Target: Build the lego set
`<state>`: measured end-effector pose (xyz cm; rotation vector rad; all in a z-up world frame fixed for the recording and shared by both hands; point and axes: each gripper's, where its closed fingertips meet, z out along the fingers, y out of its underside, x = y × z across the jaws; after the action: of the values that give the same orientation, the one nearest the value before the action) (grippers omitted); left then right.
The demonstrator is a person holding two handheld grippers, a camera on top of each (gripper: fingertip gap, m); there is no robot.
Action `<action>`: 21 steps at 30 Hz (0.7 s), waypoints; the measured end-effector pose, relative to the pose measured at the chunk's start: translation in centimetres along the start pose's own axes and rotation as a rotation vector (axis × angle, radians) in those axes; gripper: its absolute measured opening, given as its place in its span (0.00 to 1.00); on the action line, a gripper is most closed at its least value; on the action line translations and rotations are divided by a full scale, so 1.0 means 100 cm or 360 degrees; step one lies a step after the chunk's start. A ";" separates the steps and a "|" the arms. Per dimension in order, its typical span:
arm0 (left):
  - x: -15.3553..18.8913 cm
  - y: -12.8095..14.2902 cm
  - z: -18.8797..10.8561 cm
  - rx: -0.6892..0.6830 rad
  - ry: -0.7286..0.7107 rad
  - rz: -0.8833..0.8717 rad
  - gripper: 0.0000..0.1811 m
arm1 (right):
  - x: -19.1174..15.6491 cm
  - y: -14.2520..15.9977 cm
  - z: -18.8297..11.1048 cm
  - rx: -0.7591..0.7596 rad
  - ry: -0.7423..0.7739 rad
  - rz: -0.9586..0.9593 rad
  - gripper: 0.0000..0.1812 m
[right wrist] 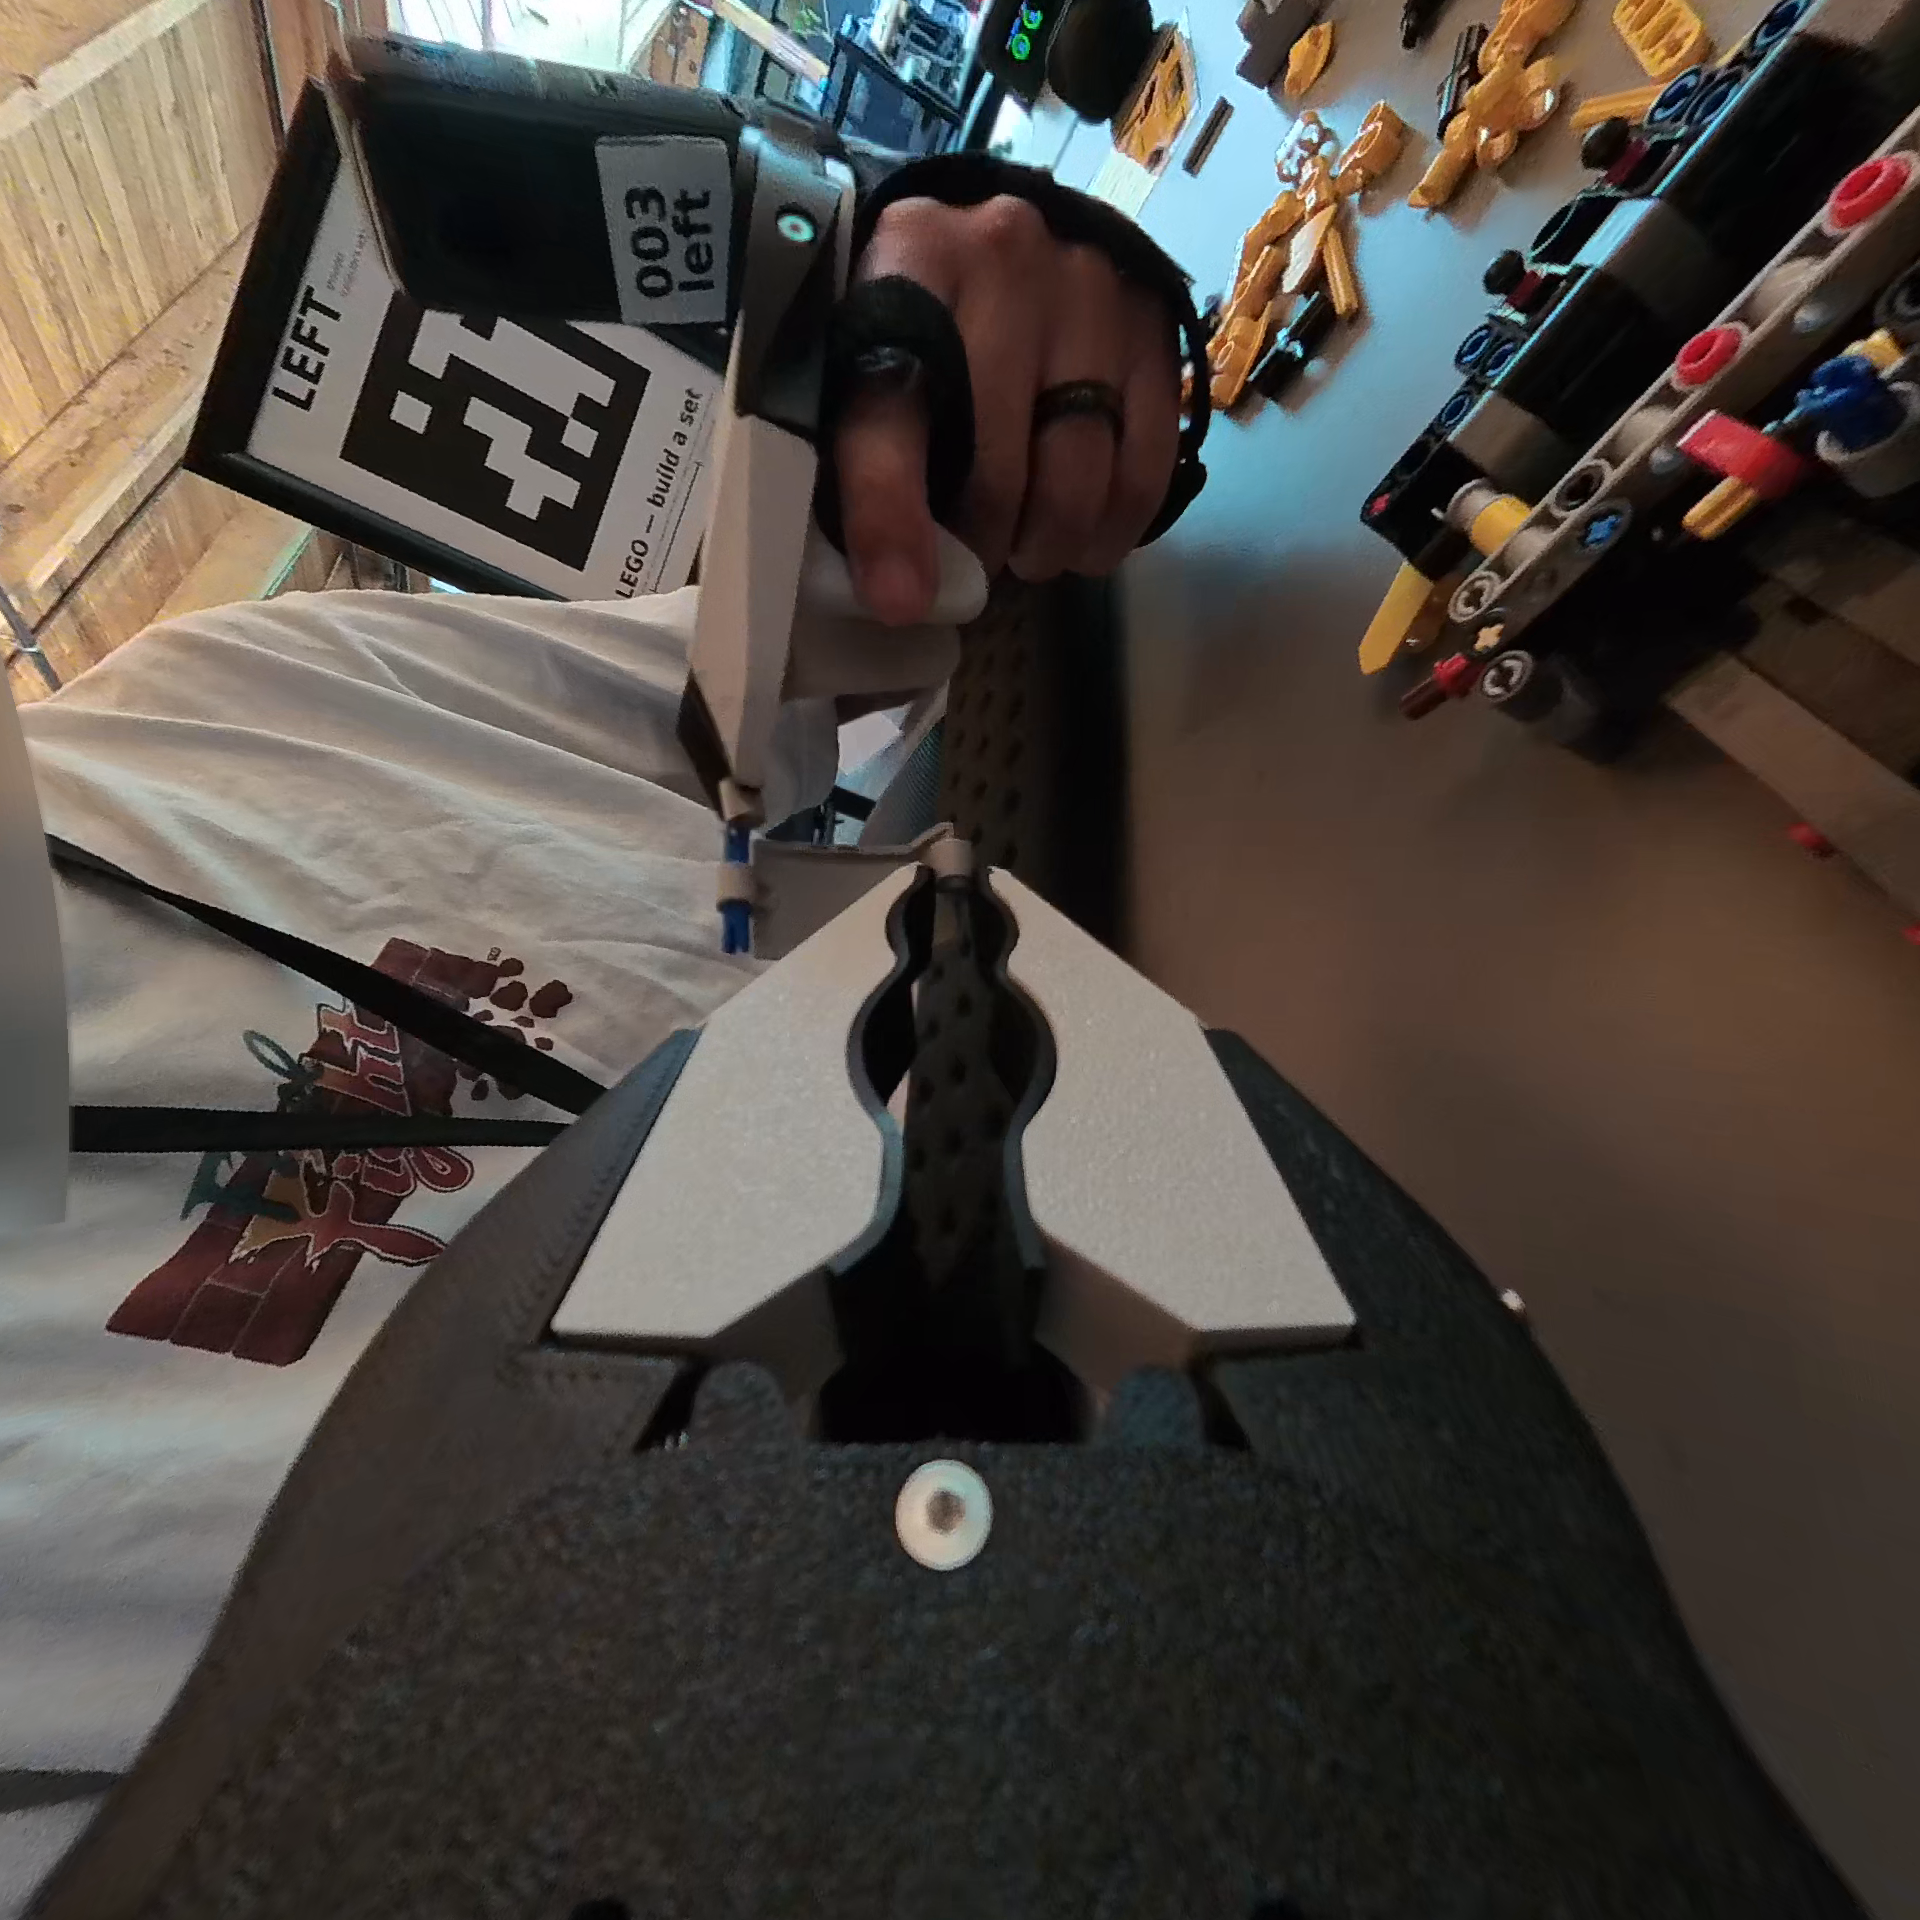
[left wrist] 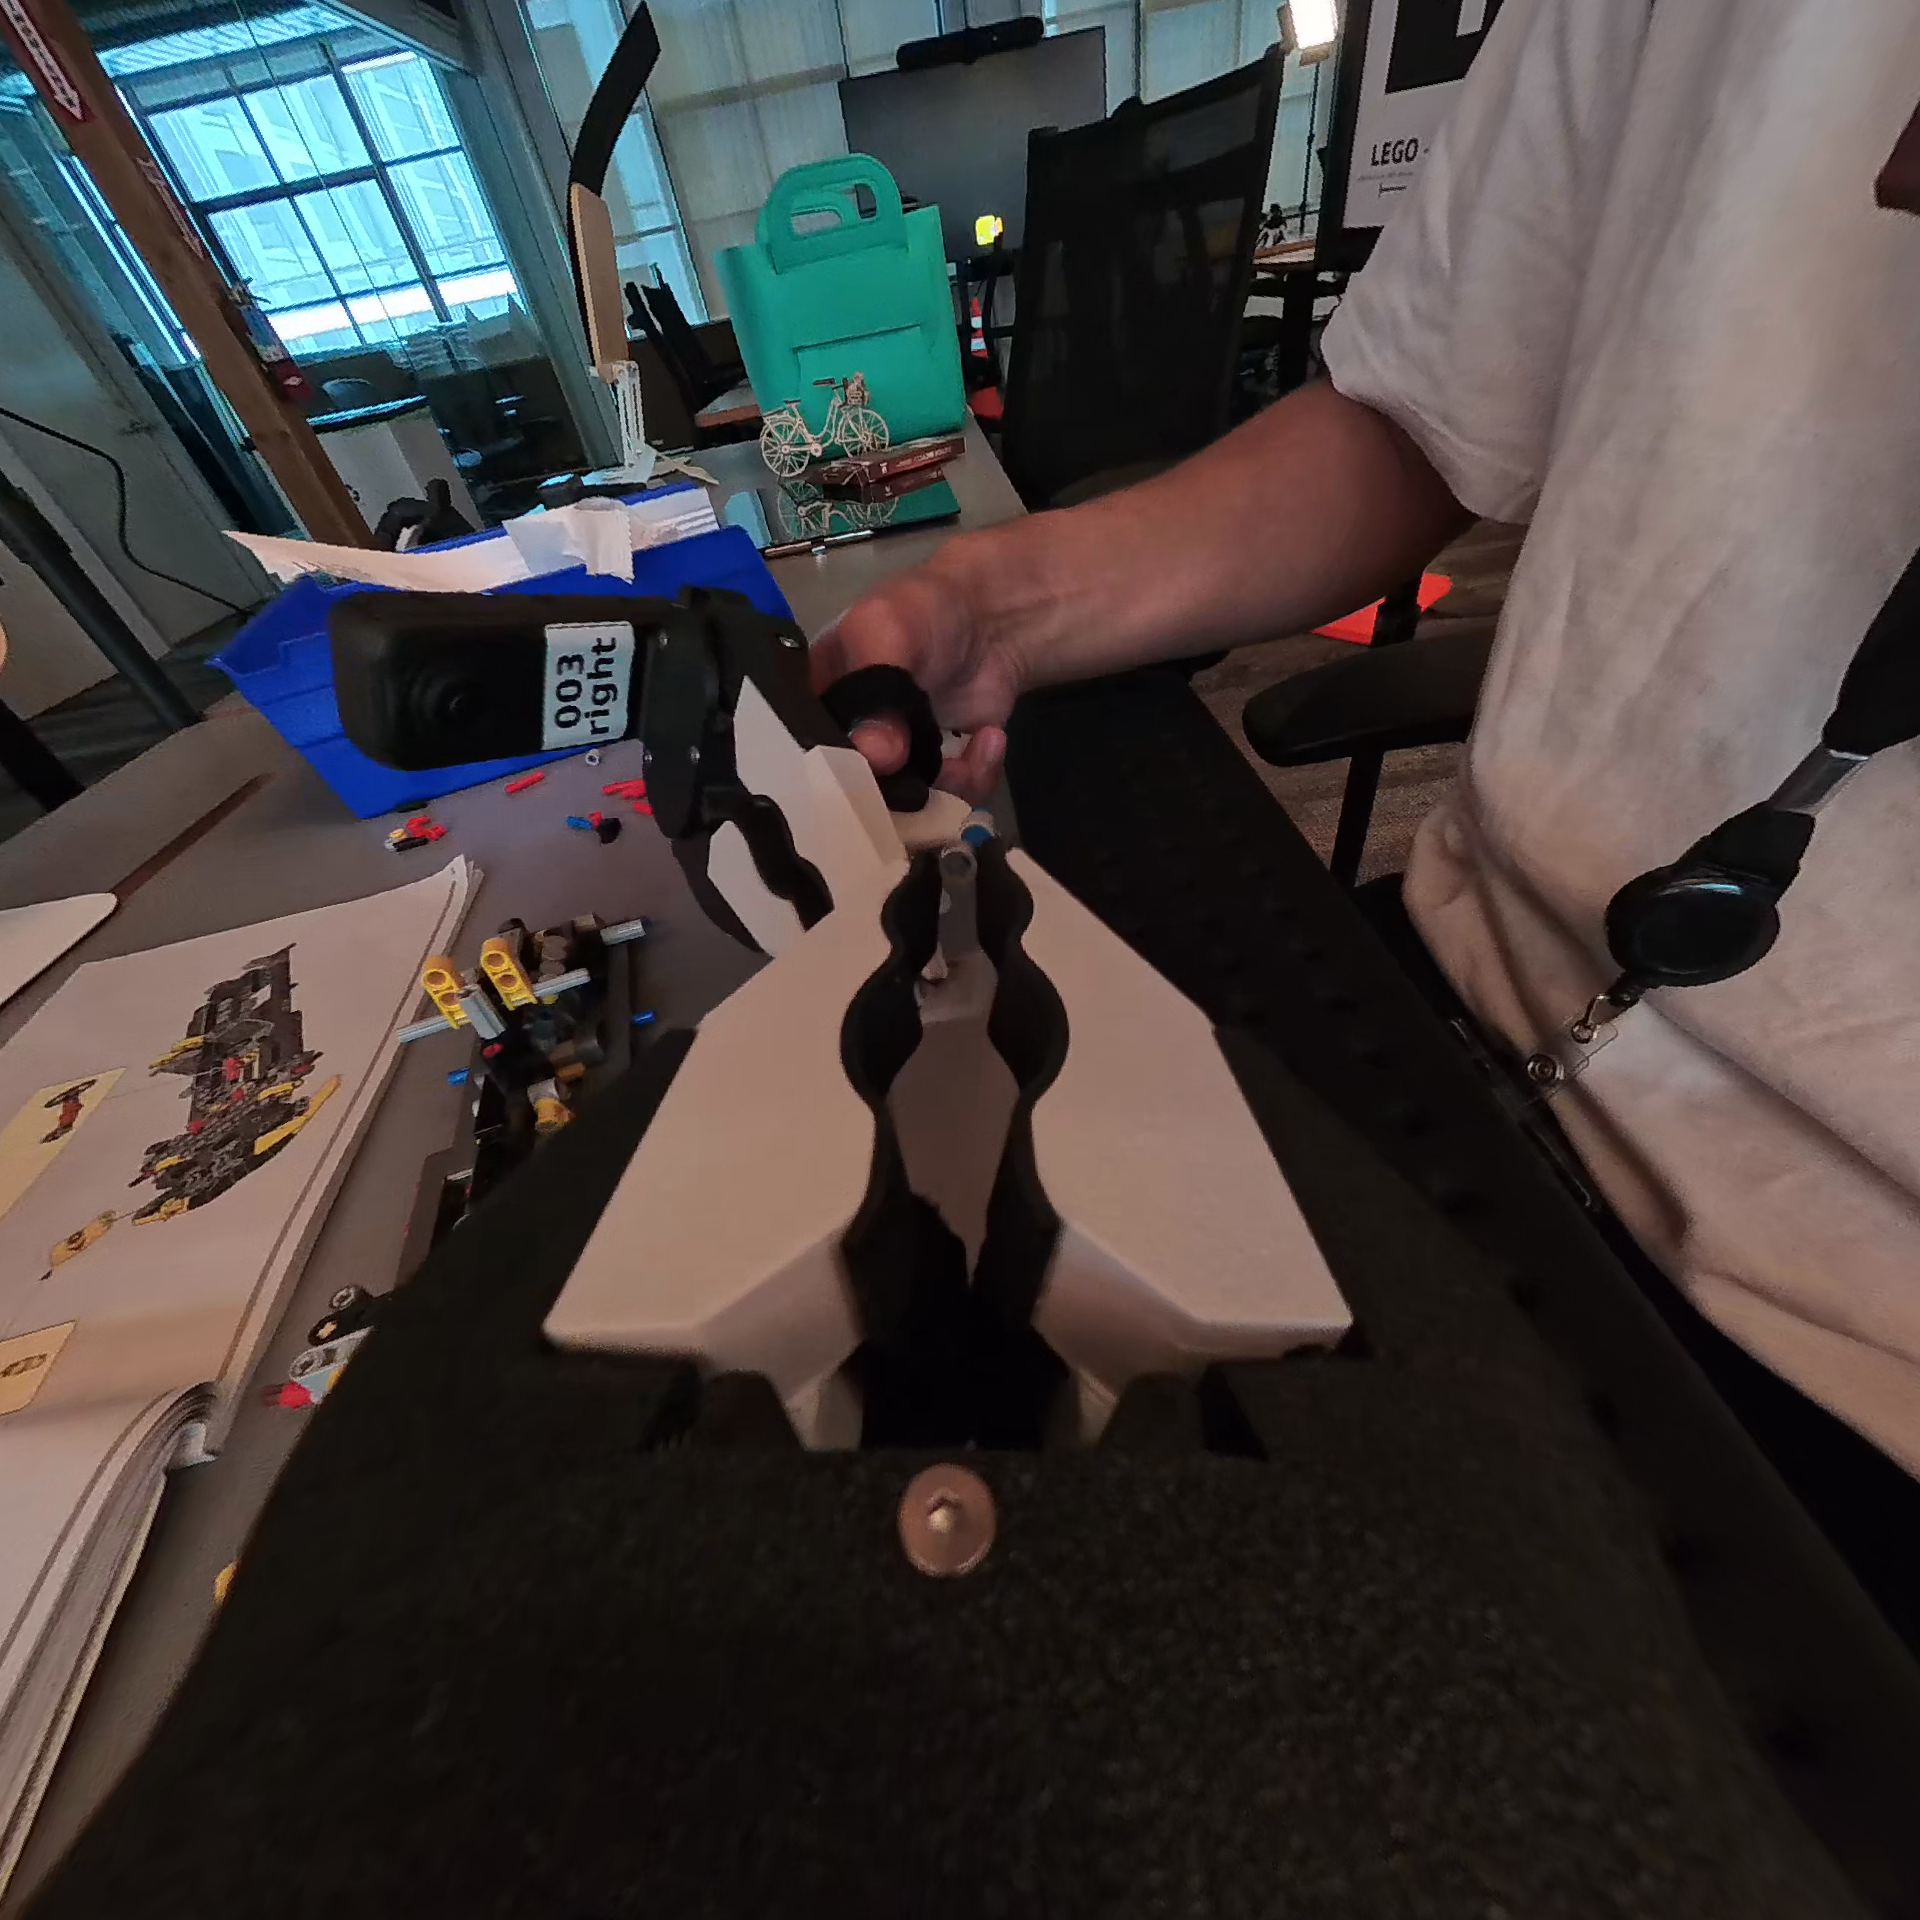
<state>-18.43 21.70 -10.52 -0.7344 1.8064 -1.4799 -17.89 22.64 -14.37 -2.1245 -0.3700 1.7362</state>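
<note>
My left gripper (left wrist: pixel 958 868) is shut on a small grey lego piece (left wrist: pixel 961 930) with a blue pin (left wrist: pixel 977 829) at its tip. The left gripper also shows in the right wrist view (right wrist: pixel 743 805), held by a hand, with the grey piece and blue pin (right wrist: pixel 736 883) hanging from its tips. My right gripper (right wrist: pixel 951 868) is shut on a small pale grey piece (right wrist: pixel 948 857), close beside the left gripper's piece but apart from it. The right gripper shows in the left wrist view (left wrist: pixel 800 914), held in a hand. The part-built lego model (left wrist: pixel 540 1008) sits on the table (right wrist: pixel 1621 416).
An open instruction booklet (left wrist: pixel 187 1122) lies at the left. A blue bin (left wrist: pixel 301 675) stands behind it, with loose red and blue pieces (left wrist: pixel 613 800) in front. Several yellow pieces (right wrist: pixel 1299 229) lie past the model. A person in a white shirt (left wrist: pixel 1662 623) sits close on the right. Both grippers' tips are close together, under 4 cm apart.
</note>
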 end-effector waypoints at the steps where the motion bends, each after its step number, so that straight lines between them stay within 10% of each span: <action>1: 0.000 0.000 0.000 -0.0003 -0.0001 -0.0002 0.03 | -0.001 0.000 0.000 0.0008 -0.0010 0.0004 0.03; 12: 0.002 0.006 0.004 -0.0050 0.0002 0.0028 0.03 | 0.009 -0.002 0.001 0.0026 0.0051 0.0062 0.03; 21: 0.007 0.056 0.014 -0.0488 -0.0001 0.0297 0.03 | 0.056 0.014 0.002 -0.0111 0.0522 -0.0105 0.04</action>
<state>-17.81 21.38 -16.30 -0.6887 2.0662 -1.0958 -16.92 23.85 -19.96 -2.3665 -0.4067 1.3248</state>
